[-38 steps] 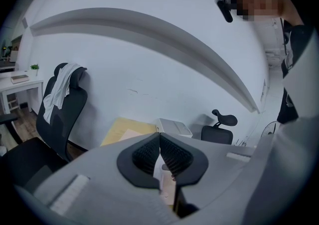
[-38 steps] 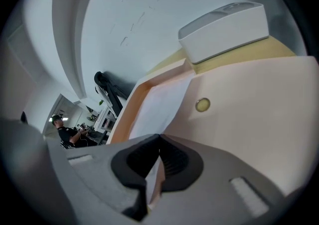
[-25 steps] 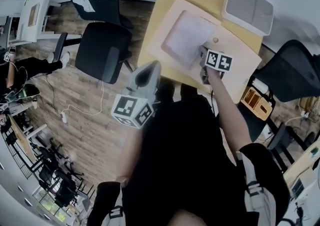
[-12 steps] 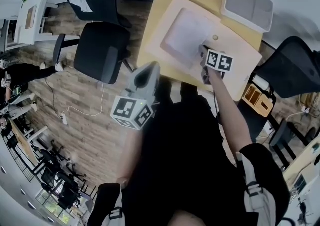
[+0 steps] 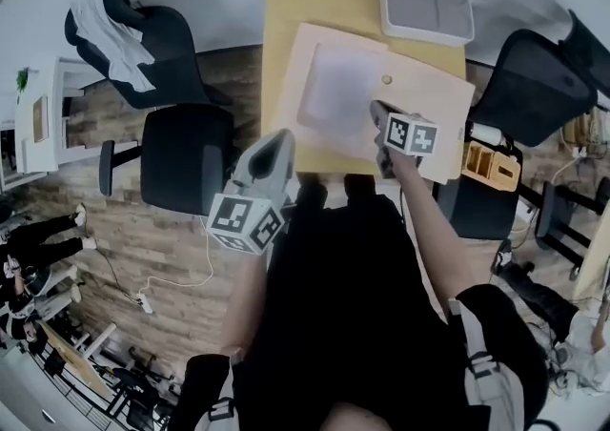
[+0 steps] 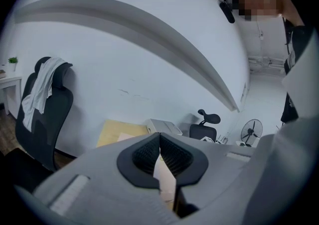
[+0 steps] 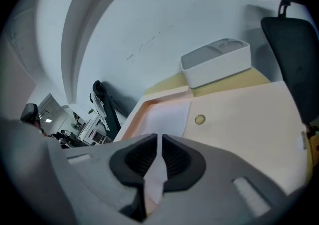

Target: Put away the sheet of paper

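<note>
One sheet point(image 5: 338, 95) inside folder point(image 5: 429, 100); right gripper point(image 5: 375, 107) fingers narrow, at its edge; left gripper point(image 5: 286, 133) fingers narrow.

Legible text, labels, brands, numbers: none; left marker cube point(image 5: 246, 222) and right marker cube point(image 5: 412, 134), behind the fingers, bear only black-and-white square patterns.

light: even, soft, fairly bright indoors | shadows: faint, darkest under black padded office chair point(image 5: 186, 157) | distortion: strong fisheye bend in all 3 views, black vignette at gripper-view corners | focus: nearest foreground soft, rims smeared
</note>
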Motion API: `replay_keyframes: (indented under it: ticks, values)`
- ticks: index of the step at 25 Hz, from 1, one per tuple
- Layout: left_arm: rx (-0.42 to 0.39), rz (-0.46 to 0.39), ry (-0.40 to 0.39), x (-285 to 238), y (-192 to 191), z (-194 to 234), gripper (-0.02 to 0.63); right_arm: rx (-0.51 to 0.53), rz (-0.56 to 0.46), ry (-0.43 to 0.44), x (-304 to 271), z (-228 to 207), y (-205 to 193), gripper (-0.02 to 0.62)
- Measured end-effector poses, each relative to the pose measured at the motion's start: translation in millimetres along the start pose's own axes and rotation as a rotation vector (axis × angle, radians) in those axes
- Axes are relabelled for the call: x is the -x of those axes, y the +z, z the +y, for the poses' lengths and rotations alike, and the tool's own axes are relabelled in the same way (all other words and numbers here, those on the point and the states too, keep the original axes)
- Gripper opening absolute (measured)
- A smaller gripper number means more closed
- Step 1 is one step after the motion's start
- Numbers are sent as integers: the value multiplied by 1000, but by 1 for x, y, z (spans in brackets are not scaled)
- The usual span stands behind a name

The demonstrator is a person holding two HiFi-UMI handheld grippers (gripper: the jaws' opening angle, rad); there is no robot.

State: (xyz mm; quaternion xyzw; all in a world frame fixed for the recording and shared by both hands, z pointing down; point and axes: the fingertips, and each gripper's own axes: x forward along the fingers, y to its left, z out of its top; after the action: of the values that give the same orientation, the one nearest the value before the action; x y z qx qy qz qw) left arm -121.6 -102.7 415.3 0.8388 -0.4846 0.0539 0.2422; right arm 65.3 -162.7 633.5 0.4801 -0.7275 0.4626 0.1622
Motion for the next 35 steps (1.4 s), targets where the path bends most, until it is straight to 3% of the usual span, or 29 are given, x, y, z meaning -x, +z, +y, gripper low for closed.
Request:
replay_keyframes:
  ticks: [8,16,26,35]
  values:
    - [-61,22,-186,-12,10,12,11,26,-205,-46,58,46,15,3]
    - [-103,14,-310,-3,15,0,11,99,-412,0,116,112,25,3]
    - [-100,12,-366,9,16,-4,11,225,-563,48,166,176,35,2]
    - [-97,9,-383,6,20,-5,11,300,-606,20,181,191,34,2]
